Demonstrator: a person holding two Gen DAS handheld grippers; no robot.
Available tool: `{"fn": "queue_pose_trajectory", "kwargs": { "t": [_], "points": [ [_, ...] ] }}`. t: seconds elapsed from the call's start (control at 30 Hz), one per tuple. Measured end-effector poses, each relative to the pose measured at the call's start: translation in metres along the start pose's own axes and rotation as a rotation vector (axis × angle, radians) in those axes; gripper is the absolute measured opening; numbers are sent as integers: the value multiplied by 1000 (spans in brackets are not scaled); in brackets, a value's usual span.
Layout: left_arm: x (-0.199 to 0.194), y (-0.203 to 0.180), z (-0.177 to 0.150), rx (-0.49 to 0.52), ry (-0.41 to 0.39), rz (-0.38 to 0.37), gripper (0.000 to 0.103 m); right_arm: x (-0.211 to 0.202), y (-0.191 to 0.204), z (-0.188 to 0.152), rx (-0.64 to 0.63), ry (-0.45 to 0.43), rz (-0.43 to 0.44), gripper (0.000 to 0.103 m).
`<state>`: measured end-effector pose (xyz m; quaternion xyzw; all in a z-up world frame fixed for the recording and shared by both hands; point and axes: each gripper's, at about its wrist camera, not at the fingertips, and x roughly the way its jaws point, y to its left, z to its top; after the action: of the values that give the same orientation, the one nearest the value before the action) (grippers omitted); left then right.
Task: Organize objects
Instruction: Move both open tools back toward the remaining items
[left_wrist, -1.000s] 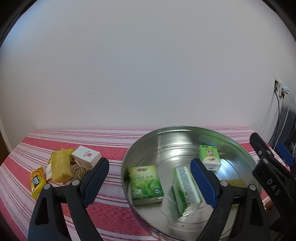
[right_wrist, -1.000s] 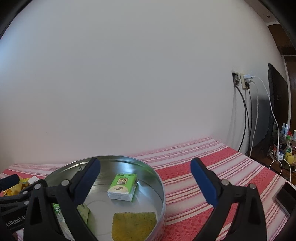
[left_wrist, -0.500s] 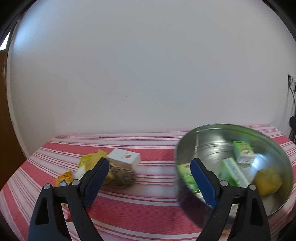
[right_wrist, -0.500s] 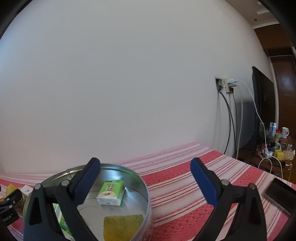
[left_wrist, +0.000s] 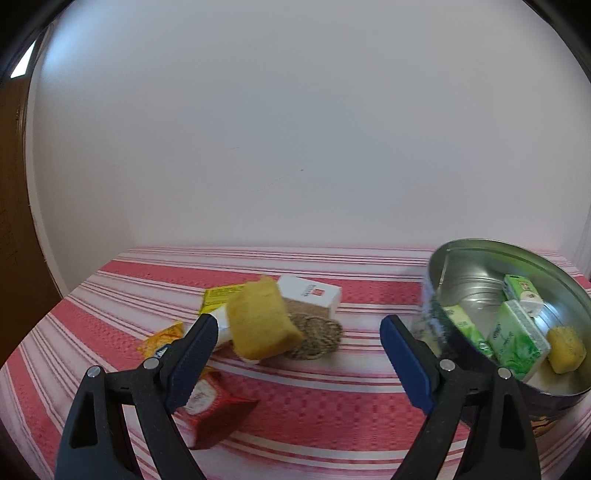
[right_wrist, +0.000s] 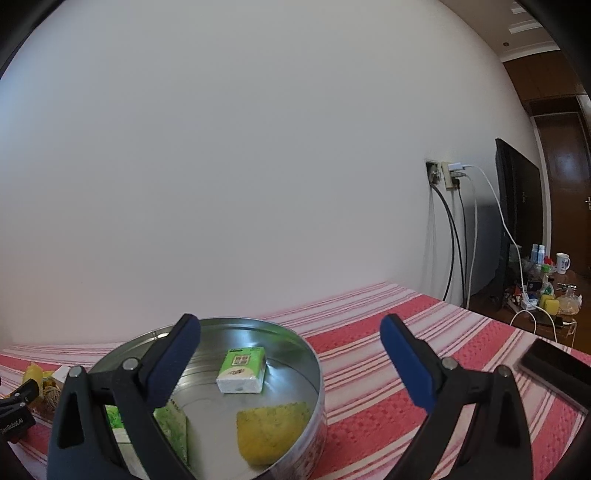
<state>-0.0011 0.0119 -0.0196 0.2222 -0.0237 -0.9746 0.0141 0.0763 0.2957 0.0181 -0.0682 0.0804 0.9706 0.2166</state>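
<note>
Three green tissue packs (left_wrist: 517, 339) and one yellow sponge (right_wrist: 273, 432) are lying in the round tin (right_wrist: 317, 373). Their writing is too small to read. Both the left gripper (left_wrist: 295, 343) and right gripper (right_wrist: 288, 343) are gaping apart, holding nothing.

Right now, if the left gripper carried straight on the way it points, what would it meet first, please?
Probably the yellow sponge on the pile, with the coil of twine beside it. The open left gripper points between them, so depth is uncertain.
</note>
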Motion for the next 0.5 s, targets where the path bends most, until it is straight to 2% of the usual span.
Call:
{"fn": "queue_pose_trajectory", "kwargs": {
  "t": [0.17, 0.5],
  "points": [
    [4, 14, -1, -16, 10, 18, 91, -9, 13, -3, 7, -1, 8, 100],
    [17, 51, 1, -49, 38, 60, 91, -24, 71, -10, -24, 17, 100, 100]
  ]
}}
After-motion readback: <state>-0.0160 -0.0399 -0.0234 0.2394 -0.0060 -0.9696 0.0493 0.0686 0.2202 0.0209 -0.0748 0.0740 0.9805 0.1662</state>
